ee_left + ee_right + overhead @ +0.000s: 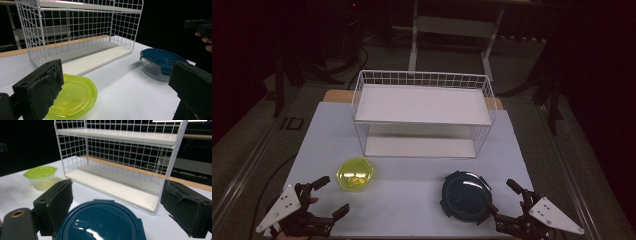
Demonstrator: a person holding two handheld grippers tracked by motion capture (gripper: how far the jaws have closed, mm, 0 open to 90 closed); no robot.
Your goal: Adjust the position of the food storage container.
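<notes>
A yellow-green lidded container (356,174) sits on the white table (412,205) at front left. A round glass container with a dark blue clip lid (465,196) sits at front right. My left gripper (333,195) rests near the front edge, just below and left of the green container (72,96), jaws wide apart with nothing between them. My right gripper (501,196) stands open right beside the blue container (100,222), whose lid lies low between the jaws without the pads touching it. In the left gripper view my left gripper (117,72) faces both containers; the blue one (160,62) stands farther off.
A white wire rack (422,112) with two flat shelves stands at the middle back of the table, its open side facing me; it also appears as the rack (80,30) and the rack (120,157). Dark floor and furniture legs surround the table.
</notes>
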